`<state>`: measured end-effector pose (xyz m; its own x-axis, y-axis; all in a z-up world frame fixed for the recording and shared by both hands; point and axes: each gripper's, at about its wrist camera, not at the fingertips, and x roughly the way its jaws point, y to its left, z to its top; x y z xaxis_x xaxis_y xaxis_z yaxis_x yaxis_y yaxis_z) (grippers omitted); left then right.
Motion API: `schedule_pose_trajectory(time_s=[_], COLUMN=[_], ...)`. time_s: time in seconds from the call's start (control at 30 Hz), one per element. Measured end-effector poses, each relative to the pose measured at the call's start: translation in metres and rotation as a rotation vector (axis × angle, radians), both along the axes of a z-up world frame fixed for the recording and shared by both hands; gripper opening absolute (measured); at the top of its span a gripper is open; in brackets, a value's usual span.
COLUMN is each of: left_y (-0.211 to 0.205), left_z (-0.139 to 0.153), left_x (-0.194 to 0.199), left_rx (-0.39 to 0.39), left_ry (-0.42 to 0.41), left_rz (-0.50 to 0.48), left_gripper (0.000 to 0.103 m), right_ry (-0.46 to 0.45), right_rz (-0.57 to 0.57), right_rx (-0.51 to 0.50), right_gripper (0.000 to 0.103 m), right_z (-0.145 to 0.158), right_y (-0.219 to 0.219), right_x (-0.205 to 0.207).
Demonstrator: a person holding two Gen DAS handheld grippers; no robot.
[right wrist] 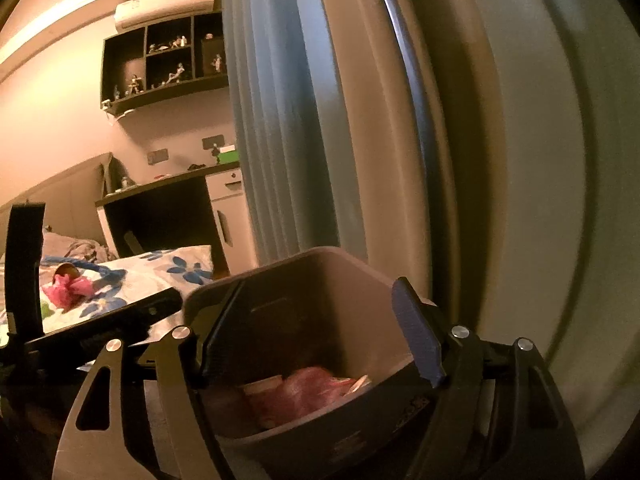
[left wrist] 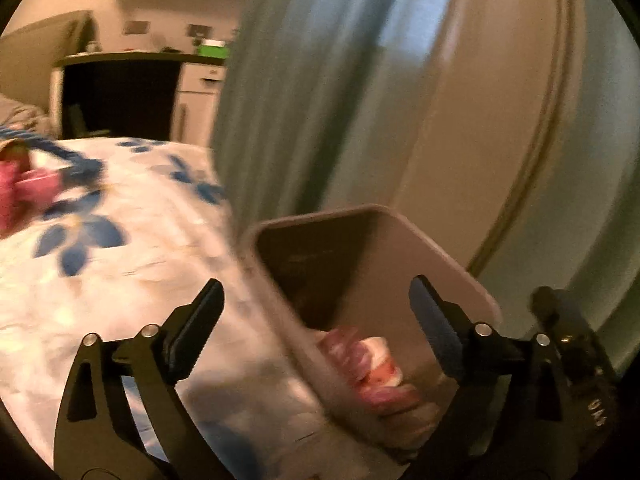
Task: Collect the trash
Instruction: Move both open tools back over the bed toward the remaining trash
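Pink trash [right wrist: 308,390] lies in the bin [right wrist: 360,280] beside the bed [left wrist: 132,248]. One pink wrapper [right wrist: 66,290] remains on the bed. Left tool [left wrist: 316,316] stands apart, empty; right tool [right wrist: 320,332] straddles the bin, grip unclear.

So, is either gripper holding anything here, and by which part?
Left gripper: nothing, jaws open. Right gripper straddles the trash bin across its side walls near the rim; whether it grips cannot be told.

Open bin [right wrist: 320,436] holding pink trash [right wrist: 304,396], pink wrapper [right wrist: 68,286] on bed
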<state>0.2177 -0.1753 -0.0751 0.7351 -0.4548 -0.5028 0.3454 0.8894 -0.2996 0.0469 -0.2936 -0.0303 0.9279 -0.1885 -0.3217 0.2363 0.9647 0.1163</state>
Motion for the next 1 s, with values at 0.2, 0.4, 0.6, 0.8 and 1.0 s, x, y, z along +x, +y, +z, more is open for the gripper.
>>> schedule_pose_trajectory(time_s=[0.2,0.4,0.6,0.8,1.0], left_y=[0.068,0.154,0.242,0.300,0.343], left_z=[0.006,0.012,0.019,0.028,0.033], left_x=[-0.023,-0.050,-0.068,-0.086,-0.086], left_rx=[0.061,0.092,0.104,0.112,0.097], left_ry=[-0.018,-0.042,-0.036,-0.062,-0.065], left_rz=[0.221,0.444,0.650,0.762,0.815], left_gripper=[0.095,0.095,0.095,0.095,0.095], right_ry=[-0.005,0.002,0.013,0.047,0.099], right_rz=[0.068,0.166,0.291,0.421,0.500], right_rx=[0.015,0.009,-0.007,-0.024,-0.031], right_gripper=[0.074,0.074,0.074,0.074,0.069], right_z=[0.005,0.008,0.011,0.009,0.004], right_y=[0.022,0.064,0.126,0.192,0.245], right_x=[-0.004,0.004,0.023,0.055,0.098])
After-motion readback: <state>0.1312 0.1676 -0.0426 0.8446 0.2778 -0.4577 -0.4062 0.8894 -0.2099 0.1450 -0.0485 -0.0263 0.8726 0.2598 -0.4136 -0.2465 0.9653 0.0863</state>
